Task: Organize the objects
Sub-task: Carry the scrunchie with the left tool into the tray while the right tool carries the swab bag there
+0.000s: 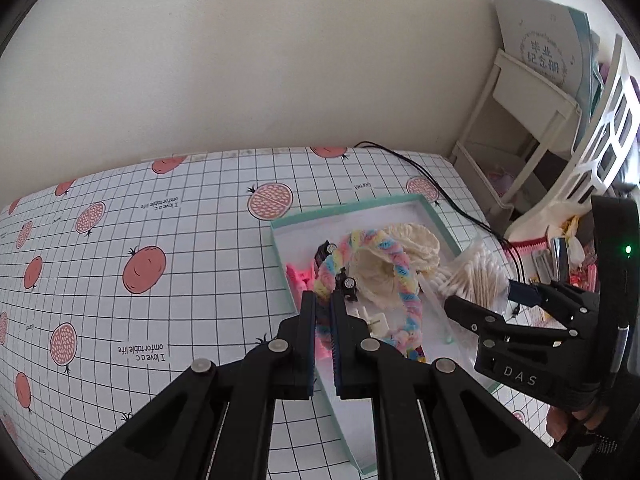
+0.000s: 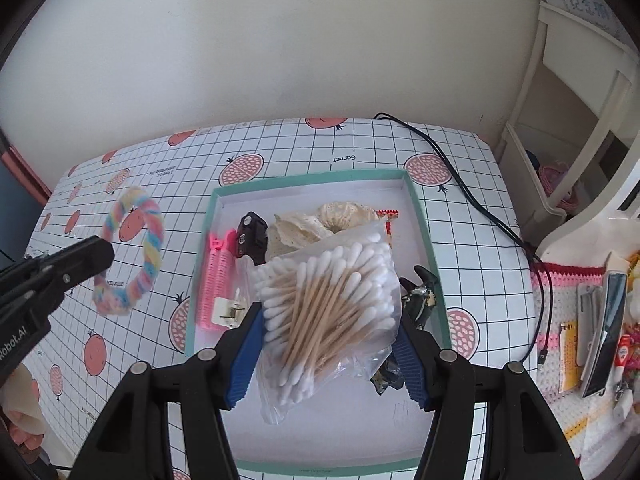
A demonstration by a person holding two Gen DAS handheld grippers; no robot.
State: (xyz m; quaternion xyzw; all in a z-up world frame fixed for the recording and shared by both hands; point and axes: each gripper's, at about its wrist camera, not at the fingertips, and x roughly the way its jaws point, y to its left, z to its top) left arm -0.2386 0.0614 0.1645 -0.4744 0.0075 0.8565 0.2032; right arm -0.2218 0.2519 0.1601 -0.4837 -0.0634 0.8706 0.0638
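Left tongs pinched the pastel scrunchie; right tongs clamped the cotton-swab bag above the pomegranate-print tablecloth, cream wall across the frame's top.

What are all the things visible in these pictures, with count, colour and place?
tray: one, teal rim, on table
bag of cotton swabs: one, white tips, held above tray
braided hair band: one, pastel, held left of tray
hair rollers: pink, tray left side
lace scrunchie: one, cream, tray back
black clip: one, beside rollers
cable: one, black, table right
tablecloth: one, grid with pomegranates
shelf: one, cream, far right
left gripper: shut on band
right gripper: shut on bag
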